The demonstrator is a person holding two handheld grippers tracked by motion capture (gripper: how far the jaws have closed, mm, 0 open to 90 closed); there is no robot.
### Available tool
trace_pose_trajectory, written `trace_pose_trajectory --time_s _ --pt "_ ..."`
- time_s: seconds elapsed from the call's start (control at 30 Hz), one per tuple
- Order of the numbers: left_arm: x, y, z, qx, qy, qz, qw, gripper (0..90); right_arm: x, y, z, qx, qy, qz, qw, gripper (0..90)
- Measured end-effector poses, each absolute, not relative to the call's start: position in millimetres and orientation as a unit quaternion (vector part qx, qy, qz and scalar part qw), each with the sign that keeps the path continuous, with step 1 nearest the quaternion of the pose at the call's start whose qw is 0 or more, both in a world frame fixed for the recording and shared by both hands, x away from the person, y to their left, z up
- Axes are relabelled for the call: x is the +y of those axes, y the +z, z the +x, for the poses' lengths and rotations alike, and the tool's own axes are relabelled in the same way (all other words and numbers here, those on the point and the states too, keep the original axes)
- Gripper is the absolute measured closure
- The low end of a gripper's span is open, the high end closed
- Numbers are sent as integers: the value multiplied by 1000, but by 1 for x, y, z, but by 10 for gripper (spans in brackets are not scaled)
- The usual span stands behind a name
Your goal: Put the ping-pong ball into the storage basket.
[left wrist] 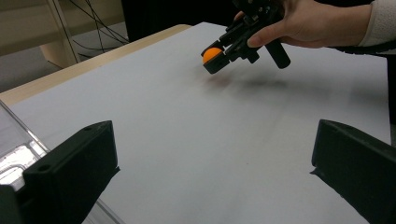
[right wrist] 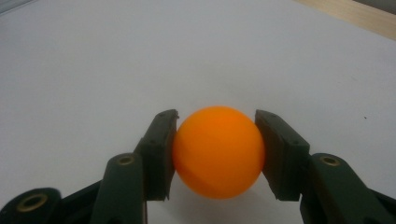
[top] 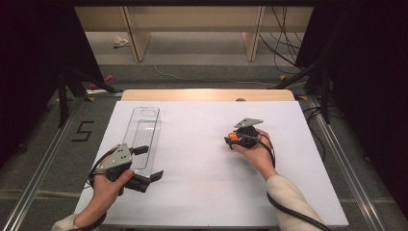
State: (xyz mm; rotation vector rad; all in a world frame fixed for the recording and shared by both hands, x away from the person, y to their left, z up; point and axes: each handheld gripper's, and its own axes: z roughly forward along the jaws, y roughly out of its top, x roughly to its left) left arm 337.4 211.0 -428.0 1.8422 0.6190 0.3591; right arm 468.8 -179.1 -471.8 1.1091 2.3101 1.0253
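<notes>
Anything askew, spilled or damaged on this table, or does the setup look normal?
Nothing stands out. The orange ball sits squarely between the pads of the right hand-held gripper, unmarked and undented. The clear plastic tray lies flat near the table's left edge, beside the open left hand-held gripper. The white table shows no spills.

My white table top (top: pixel 202 159) has a pale wooden strip (top: pixel 207 95) showing along its far edge. On its left part a clear plastic tray (top: pixel 144 126) lies lengthwise. Beyond it I see grey floor with a black "5" (top: pixel 82 131) marked at the left, wooden furniture legs (top: pixel 137 41), and dark cables (top: pixel 281 45) trailing at the right.
</notes>
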Motion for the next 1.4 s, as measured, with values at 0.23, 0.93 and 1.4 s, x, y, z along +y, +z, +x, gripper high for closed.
trace_pose_trajectory --time_s 0.23,0.93,1.4 --pt "211 -428 338 262 152 778 551 0 -178 -463 463 820 377 389 185 514" --pt "211 -428 338 262 154 777 552 0 -170 -451 454 815 404 374 180 514" --pt "211 -428 338 261 153 777 551 0 -164 -447 451 818 411 363 175 514"
